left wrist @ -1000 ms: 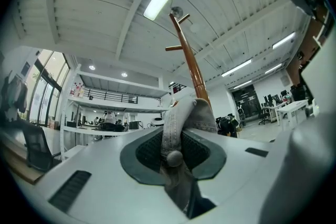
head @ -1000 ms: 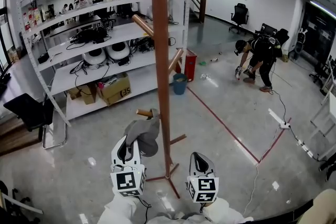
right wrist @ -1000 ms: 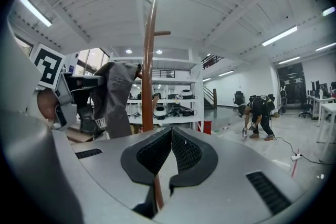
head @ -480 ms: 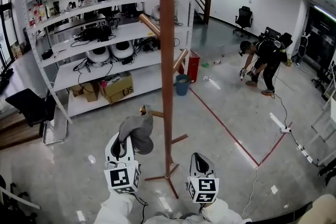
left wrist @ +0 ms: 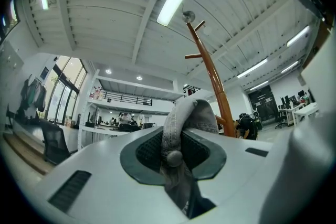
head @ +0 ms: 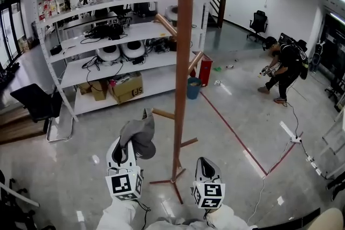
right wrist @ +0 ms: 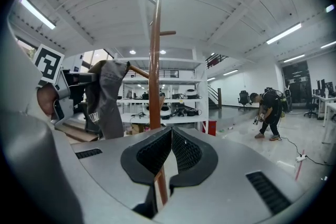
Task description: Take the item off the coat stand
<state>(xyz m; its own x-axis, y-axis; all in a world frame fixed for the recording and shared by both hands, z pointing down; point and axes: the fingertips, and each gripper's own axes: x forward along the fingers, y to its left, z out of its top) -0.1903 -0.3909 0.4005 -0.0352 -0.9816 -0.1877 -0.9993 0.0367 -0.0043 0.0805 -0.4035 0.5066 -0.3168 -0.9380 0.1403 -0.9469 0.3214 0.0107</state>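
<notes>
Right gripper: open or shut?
Shut and empty. In its own view the right gripper has its pads meeting at the tips with nothing between them; the stand only shows behind.

No text, number or brand is legible with certainty.

- Box, lower shelf: dark print on the front face, two or three characters, too blurred to read.
- Left cube and right cube: each face carries a black-and-white square marker. These are coded patterns, not letters.
- Cap: a small pale print near the lower edge, seen in the right gripper view, too small to read.
</notes>
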